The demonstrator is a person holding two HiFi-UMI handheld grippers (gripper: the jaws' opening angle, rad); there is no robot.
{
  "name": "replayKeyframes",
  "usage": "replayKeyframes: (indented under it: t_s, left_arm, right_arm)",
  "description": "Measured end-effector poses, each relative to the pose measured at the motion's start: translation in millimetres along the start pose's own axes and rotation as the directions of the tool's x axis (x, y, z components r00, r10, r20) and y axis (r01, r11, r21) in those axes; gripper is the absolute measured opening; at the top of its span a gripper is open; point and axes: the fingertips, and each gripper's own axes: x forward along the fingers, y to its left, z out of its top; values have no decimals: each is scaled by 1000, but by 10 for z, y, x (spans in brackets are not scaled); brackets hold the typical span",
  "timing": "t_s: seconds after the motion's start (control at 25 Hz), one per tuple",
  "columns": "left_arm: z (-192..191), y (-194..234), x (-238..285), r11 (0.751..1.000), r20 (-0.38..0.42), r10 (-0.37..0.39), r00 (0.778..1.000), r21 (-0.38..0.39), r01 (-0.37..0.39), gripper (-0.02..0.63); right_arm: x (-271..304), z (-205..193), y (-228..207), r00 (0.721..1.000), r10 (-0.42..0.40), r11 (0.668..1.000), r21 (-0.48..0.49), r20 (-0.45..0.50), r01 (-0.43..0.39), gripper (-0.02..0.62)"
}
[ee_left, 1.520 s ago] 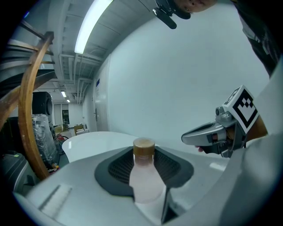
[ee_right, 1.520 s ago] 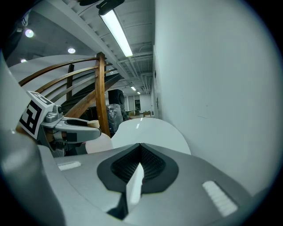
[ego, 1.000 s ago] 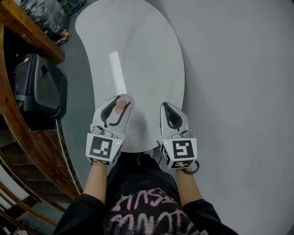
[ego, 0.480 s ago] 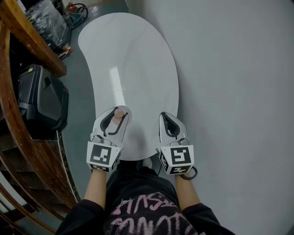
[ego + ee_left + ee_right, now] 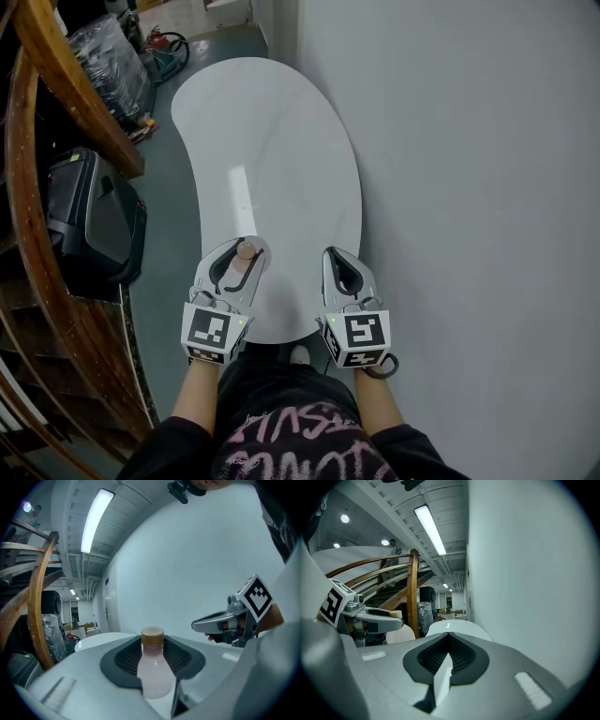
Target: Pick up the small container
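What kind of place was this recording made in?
Probably an office or workshop hall, indoors: a white curved table beside a plain wall, a wooden stair railing, and strip lights on an open ceiling.

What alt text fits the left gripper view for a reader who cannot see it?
The left gripper is shut on a small container, a pale pink bottle with a tan cap, upright between its fingers. Beyond are a white table, a plain wall, and the right gripper at the right edge.
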Motion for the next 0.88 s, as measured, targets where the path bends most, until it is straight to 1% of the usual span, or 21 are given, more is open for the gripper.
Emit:
replayKeyframes:
  t_s: [0.32, 0.48, 0.72, 0.88]
  left_arm:
    - [92, -50, -117, 1000, 28, 14, 999, 18, -15, 141]
    - [174, -51, -150, 999, 27, 34, 999, 20, -35, 141]
    - [253, -122, -187, 999, 43, 37, 998, 19, -38, 141]
    - [284, -155, -228, 999, 51, 36, 998, 34, -37, 141]
  right_arm:
    - [-104, 105, -36, 1000, 3, 1000, -4, 31, -3, 11]
    - [-154, 140, -60, 999, 7, 1000, -8, 41, -7, 11]
    - [-237, 190, -80, 998, 12, 1000, -12, 58, -11, 11]
    - [-287, 228, -82, 998, 16, 1000, -19, 66, -14, 11]
